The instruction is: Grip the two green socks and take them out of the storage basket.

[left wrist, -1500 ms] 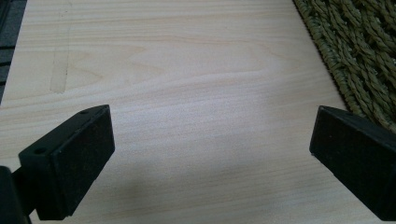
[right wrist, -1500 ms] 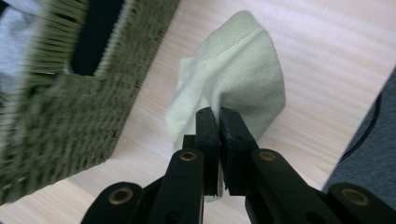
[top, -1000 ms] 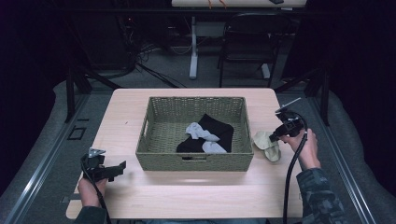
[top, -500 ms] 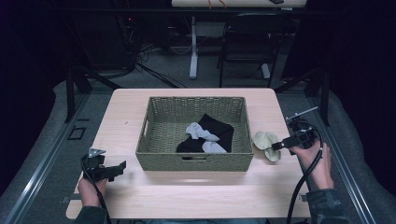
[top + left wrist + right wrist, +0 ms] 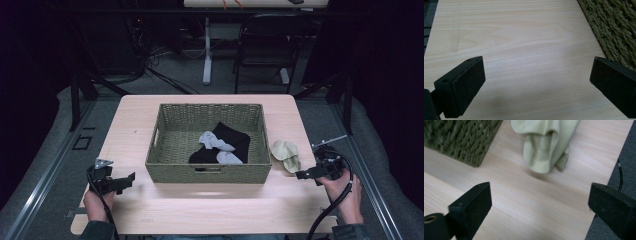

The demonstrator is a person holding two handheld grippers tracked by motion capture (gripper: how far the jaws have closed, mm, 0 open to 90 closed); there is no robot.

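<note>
From above, a pale wooden table (image 5: pixel 150 120) carries a woven olive basket (image 5: pixel 210 172) holding black and grey socks (image 5: pixel 225 145); a crumpled pale-green sock (image 5: pixel 286 154) lies just right of it. The left gripper (image 5: pixel 537 82) gapes over bare wood beside the basket. The right gripper (image 5: pixel 540 205) gapes near the pale-green sock, nothing between.

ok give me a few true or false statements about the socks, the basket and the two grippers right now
1. The pale green sock lies on the table beside the wicker basket. True.
2. The right gripper is shut on the pale green sock. False: its jaws stand wide apart, short of the sock.
3. Black socks and grey socks lie in the basket. True.
4. The left gripper reaches into the basket. False: it hangs open over bare table outside the basket's near left corner.
</note>
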